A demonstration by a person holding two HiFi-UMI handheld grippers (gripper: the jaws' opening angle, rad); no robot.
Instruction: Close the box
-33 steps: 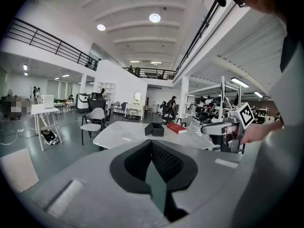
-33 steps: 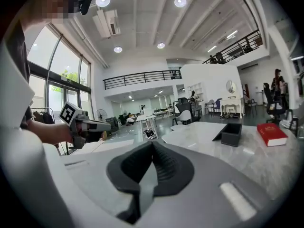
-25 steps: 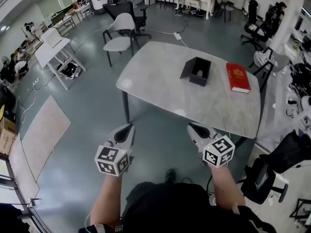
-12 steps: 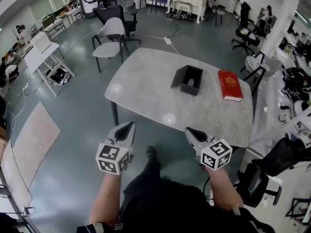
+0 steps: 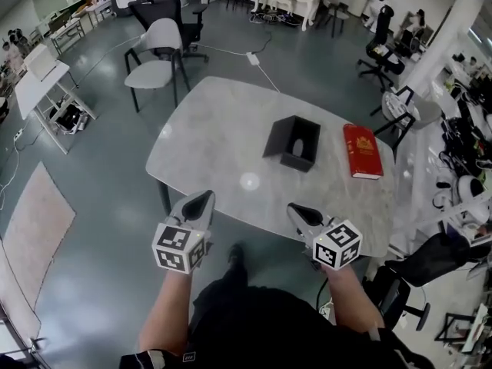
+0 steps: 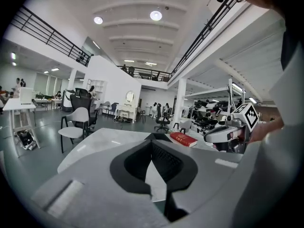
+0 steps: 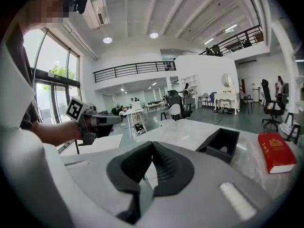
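The task is not begun: the black box (image 5: 294,142) sits open on the desk (image 5: 219,129), beside a red book (image 5: 361,151). The left tool (image 5: 201,200) and right tool (image 5: 297,211) hover at the near edge, both clenched empty, well apart from it

You work in a bright hall with even light. Round ceiling lamps (image 6: 155,15) shine from above, and daylight enters through the tall windows (image 7: 52,80) at the left of the right gripper view. The pale tabletop (image 5: 223,144) carries one small white glare spot (image 5: 249,181). Shadows are soft; only the inside of the box (image 5: 296,146) stays dark. Both gripper views are strongly curved, with black corners. The head view bends at its edges.
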